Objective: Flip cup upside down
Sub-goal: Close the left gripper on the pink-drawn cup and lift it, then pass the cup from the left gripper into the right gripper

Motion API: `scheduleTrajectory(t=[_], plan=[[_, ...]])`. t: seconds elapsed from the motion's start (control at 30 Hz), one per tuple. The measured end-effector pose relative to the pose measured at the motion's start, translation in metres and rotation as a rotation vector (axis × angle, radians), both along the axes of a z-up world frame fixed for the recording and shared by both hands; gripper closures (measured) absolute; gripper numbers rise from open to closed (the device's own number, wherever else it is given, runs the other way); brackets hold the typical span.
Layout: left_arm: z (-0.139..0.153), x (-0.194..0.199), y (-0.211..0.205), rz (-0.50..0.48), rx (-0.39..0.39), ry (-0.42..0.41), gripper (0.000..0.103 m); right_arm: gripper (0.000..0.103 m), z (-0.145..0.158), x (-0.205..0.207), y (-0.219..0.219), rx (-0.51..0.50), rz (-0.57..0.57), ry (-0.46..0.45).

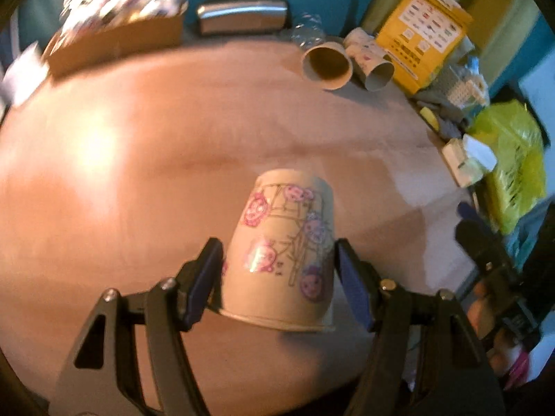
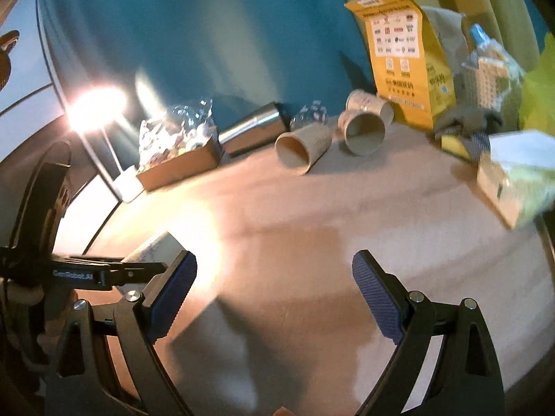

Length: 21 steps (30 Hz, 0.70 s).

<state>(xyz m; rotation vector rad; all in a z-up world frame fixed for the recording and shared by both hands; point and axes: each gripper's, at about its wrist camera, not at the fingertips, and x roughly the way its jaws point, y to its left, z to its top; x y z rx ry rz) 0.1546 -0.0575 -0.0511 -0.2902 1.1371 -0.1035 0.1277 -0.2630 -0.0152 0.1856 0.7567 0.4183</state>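
Observation:
A paper cup point(image 1: 288, 253) with pink cartoon faces stands upside down on the table point(image 1: 138, 159), rim down. My left gripper point(image 1: 277, 277) brackets it near its rim; the blue pads sit just beside the cup walls with a thin gap on the left, so the jaws look open. In the right wrist view the same cup point(image 2: 152, 248) shows partly behind the left gripper's black frame at the far left. My right gripper point(image 2: 274, 291) is open and empty, held above the bare table point(image 2: 312, 225).
At the back lie two paper cups on their sides point(image 1: 327, 66) point(image 1: 376, 69), a steel tumbler point(image 1: 242, 12), a cardboard box of foil packets point(image 1: 114, 38) and a yellow carton point(image 1: 423, 31). Cloths, a sponge, a tissue box point(image 2: 510, 180) and a green bag point(image 1: 513, 159) crowd the right edge.

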Motion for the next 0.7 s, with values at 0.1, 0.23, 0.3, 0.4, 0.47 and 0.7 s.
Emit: scheduleTrajectory(t=[0.1, 0.23, 0.3, 0.4, 0.47, 0.7], plan=[[-0.01, -0.023, -0.007, 0.05, -0.046, 0.015, 0.036, 0.01, -0.007, -0.011, -0.005, 0.0, 0.01, 0.028], [-0.024, -0.031, -0.014, 0.089, -0.06, 0.054, 0.036, 0.01, -0.015, -0.012, -0.011, -0.018, 0.026, 0.072], [-0.027, -0.031, -0.016, 0.102, -0.056, 0.067, 0.034, 0.01, -0.016, -0.013, -0.012, -0.018, 0.033, 0.073], [-0.028, -0.03, -0.018, 0.115, -0.053, 0.075, 0.034, 0.01, -0.019, -0.009, -0.014, -0.015, 0.046, 0.083], [-0.03, -0.029, -0.019, 0.126, -0.038, 0.092, 0.034, 0.01, -0.021, -0.006, -0.016, -0.009, 0.055, 0.091], [-0.025, -0.028, -0.024, 0.132, -0.02, 0.077, 0.02, 0.01, -0.025, 0.004, -0.011, -0.005, 0.078, 0.109]])
